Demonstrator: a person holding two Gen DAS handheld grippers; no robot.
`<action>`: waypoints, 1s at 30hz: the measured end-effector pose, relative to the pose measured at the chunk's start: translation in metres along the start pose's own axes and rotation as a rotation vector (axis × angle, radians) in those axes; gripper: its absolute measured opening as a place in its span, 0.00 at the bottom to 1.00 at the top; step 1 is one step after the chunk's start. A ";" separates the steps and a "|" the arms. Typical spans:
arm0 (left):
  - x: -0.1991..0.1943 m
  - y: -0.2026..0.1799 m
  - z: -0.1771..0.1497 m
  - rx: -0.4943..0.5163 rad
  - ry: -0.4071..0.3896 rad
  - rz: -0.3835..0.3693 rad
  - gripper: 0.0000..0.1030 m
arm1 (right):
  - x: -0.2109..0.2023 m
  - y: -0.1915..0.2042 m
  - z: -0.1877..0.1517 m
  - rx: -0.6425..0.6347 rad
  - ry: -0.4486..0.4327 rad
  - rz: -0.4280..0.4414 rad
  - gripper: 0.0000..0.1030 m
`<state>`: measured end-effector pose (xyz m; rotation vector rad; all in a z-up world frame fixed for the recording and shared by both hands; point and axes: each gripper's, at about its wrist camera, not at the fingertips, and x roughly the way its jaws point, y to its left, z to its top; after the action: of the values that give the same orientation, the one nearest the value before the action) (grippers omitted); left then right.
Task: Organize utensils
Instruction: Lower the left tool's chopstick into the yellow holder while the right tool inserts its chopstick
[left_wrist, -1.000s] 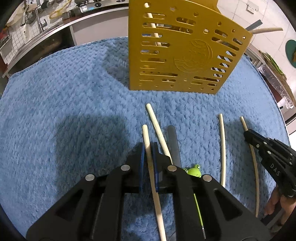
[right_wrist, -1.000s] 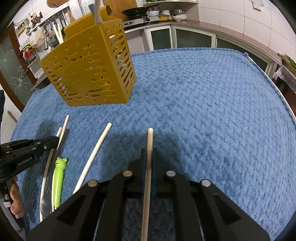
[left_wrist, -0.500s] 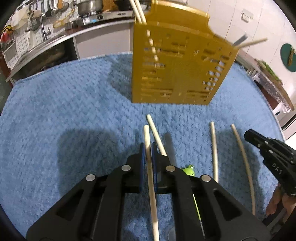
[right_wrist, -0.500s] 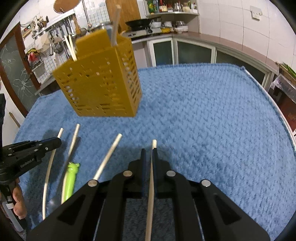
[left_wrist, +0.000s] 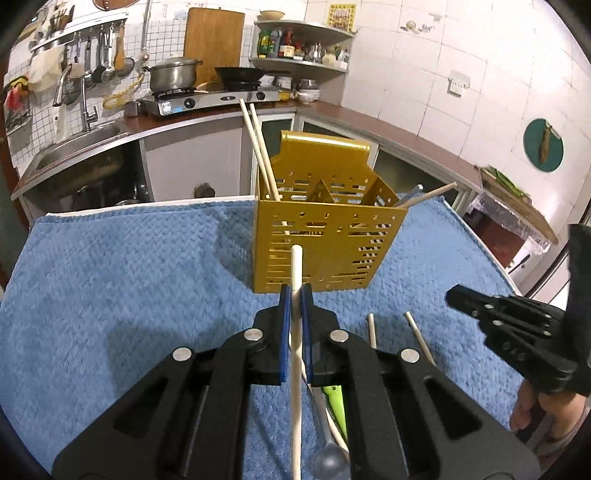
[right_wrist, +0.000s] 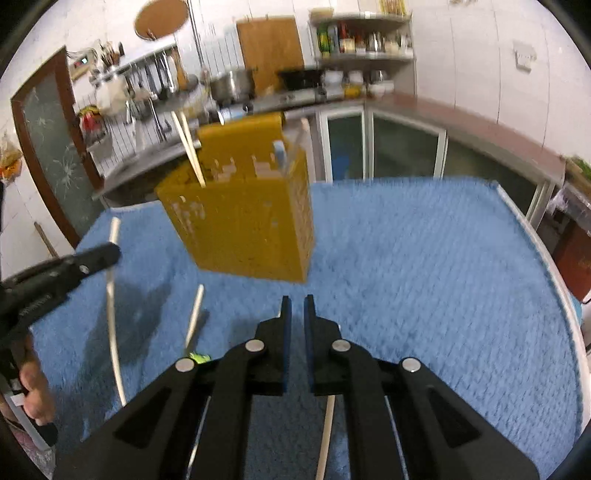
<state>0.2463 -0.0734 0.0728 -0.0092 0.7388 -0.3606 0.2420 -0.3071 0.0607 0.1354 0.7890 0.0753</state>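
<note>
My left gripper (left_wrist: 293, 295) is shut on a pale chopstick (left_wrist: 296, 332), lifted and pointing at the yellow perforated utensil holder (left_wrist: 325, 243), which holds chopsticks and a grey utensil. My right gripper (right_wrist: 297, 306) has its jaws slightly apart with nothing between the tips; a chopstick (right_wrist: 327, 432) lies on the towel below its body. The right gripper also shows in the left wrist view (left_wrist: 458, 295). Two loose chopsticks (left_wrist: 371, 330), a green frog-topped utensil (left_wrist: 336, 406) and a grey spoon (left_wrist: 330, 456) lie on the blue towel (left_wrist: 129, 295).
The holder (right_wrist: 251, 221) stands at the towel's far middle. Behind it run a kitchen counter with a sink (left_wrist: 81, 144), a stove (left_wrist: 207, 99) and shelves. The table edge (right_wrist: 546, 258) is on the right.
Both grippers rose and tilted up. The left one lifted its chopstick off the towel toward the holder. The right gripper's jaws parted slightly and its chopstick now lies below it.
</note>
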 end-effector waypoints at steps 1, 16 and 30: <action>0.003 0.001 0.000 0.000 0.011 0.004 0.04 | 0.009 -0.002 -0.002 -0.015 0.038 -0.033 0.08; 0.025 0.016 -0.012 -0.023 0.052 0.020 0.05 | 0.070 -0.019 -0.034 -0.032 0.177 -0.121 0.14; 0.012 0.016 -0.007 -0.030 0.028 -0.007 0.04 | 0.014 -0.017 -0.013 0.050 0.031 -0.002 0.06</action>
<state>0.2549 -0.0612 0.0580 -0.0347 0.7721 -0.3569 0.2429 -0.3213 0.0393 0.1806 0.8220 0.0559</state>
